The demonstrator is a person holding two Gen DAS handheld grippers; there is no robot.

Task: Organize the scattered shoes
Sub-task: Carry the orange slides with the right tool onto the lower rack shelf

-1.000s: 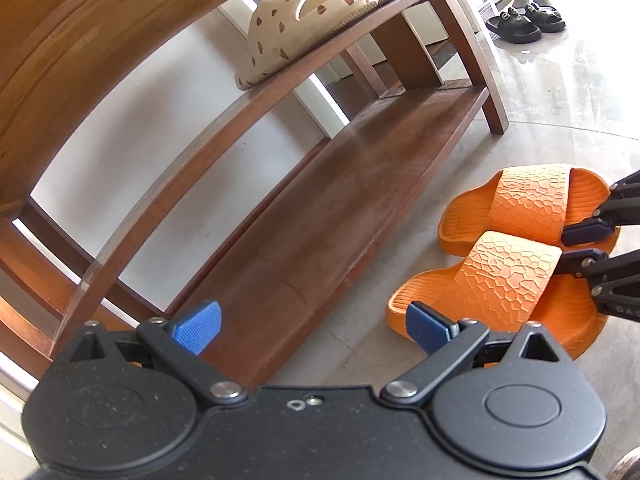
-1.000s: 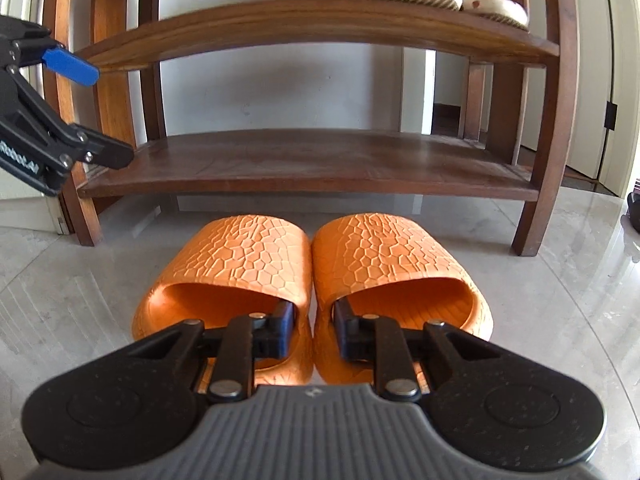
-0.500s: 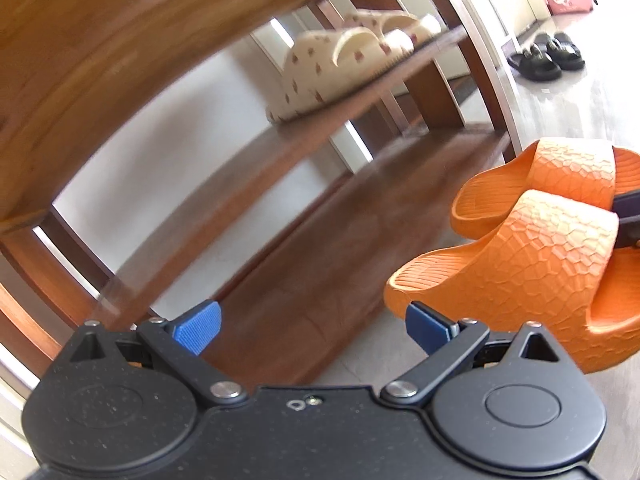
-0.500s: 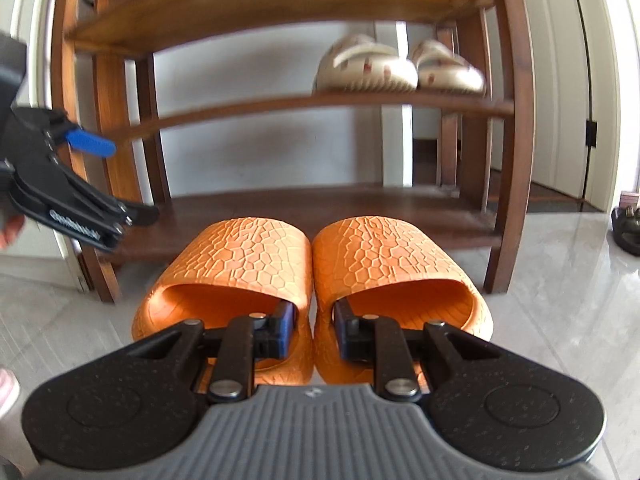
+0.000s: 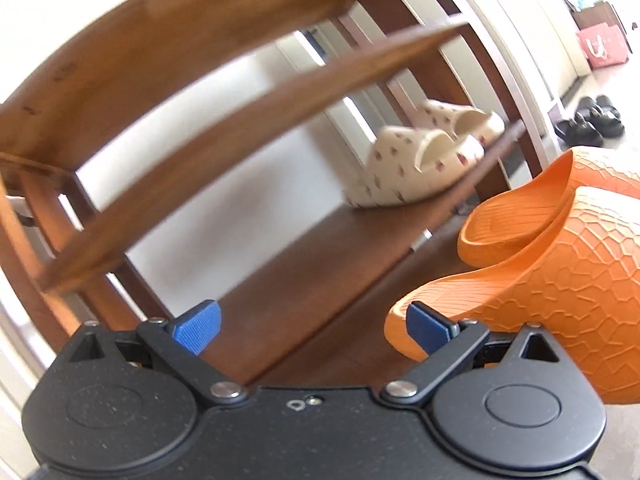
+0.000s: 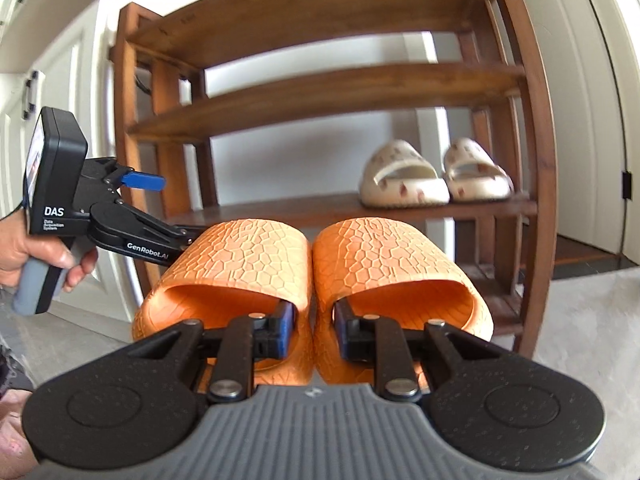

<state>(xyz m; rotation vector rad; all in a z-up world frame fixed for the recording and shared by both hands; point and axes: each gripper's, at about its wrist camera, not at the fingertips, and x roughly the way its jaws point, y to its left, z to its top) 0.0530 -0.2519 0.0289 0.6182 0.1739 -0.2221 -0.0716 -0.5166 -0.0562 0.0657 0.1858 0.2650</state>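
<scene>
My right gripper [image 6: 314, 320] is shut on a pair of orange textured slippers [image 6: 240, 256], pinching their two inner walls together. The pair hangs in the air in front of a wooden shoe rack [image 6: 320, 88], about level with the shelf that holds cream slippers with red spots [image 6: 404, 180]. In the left wrist view the orange slippers [image 5: 560, 300] fill the right side. My left gripper [image 5: 312, 326] is open with nothing between its blue pads. In the right wrist view the left gripper [image 6: 176, 208] sits at the left slipper's outer side, its lower finger close against it.
The cream slippers [image 5: 420, 164] take the right end of their shelf; the shelf's left part and the shelf above are bare wood. Black sandals [image 5: 588, 124] and a pink bag [image 5: 604, 46] are on the floor farther off. A person's hand [image 6: 36, 256] holds the left gripper.
Both grippers have risen. The orange slippers came off the floor in the right gripper's grip, and the rack's upper shelves have come into view. The left gripper stayed open.
</scene>
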